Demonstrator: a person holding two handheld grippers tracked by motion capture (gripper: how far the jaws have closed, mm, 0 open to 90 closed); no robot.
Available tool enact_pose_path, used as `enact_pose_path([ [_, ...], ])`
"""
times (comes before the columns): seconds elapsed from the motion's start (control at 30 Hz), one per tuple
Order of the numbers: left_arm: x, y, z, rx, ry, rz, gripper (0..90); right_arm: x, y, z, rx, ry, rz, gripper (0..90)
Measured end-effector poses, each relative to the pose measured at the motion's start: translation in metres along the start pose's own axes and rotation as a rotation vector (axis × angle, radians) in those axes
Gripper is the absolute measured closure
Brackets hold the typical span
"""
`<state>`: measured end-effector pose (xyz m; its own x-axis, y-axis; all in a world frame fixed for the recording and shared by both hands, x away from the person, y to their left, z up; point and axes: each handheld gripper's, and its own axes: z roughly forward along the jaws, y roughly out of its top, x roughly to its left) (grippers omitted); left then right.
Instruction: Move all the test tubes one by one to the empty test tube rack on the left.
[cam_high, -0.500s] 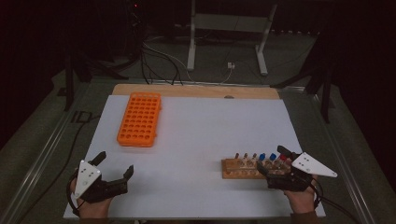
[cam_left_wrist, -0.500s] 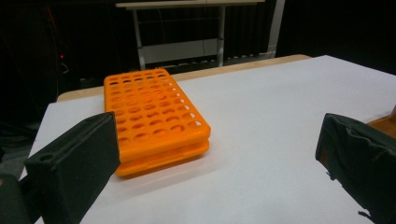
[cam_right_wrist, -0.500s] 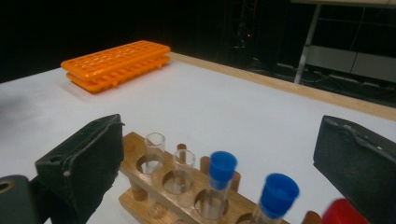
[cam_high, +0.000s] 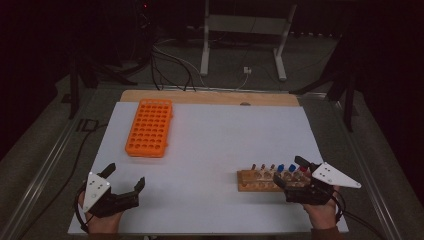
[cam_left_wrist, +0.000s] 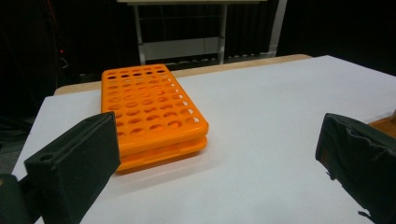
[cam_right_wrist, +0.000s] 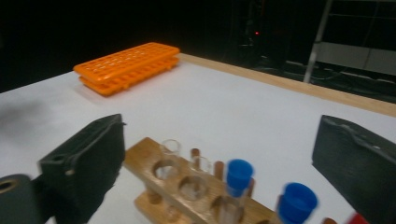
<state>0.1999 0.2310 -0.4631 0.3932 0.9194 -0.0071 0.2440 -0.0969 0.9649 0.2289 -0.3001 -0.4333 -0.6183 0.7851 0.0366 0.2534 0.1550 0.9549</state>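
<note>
Right gripper, jaws apart, has edged over the wooden tube rack's right end at the table's near right, poised to pick a capped tube; left gripper waits open.

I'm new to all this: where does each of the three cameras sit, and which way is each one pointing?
High view: above the person's side, looking forward and down on the white table; both hands enter from below, left gripper and right gripper.
Left gripper view: rides the left gripper, looks between its open jaws at the orange rack.
Right gripper view: rides the right gripper, looks between its open jaws over the wooden rack with its blue-capped tubes.
Shared: all three show the orange rack.
</note>
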Motion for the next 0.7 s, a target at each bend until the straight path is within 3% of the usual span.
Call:
enact_pose_path([
  [0.33,0.0,-0.001,0.001,0.003,-0.008,-0.007,0.6,0.023,0.002,0.017,0.067,0.057,-0.024,19.3],
  [0.53,-0.001,-0.001,0.002,0.005,-0.012,-0.012,0.6,0.037,0.001,0.029,0.12,0.049,-0.065,29.7],
  [0.7,-0.001,-0.002,0.003,0.006,-0.014,-0.01,0.6,0.048,0.0,0.039,0.158,-0.004,-0.126,36.3],
])
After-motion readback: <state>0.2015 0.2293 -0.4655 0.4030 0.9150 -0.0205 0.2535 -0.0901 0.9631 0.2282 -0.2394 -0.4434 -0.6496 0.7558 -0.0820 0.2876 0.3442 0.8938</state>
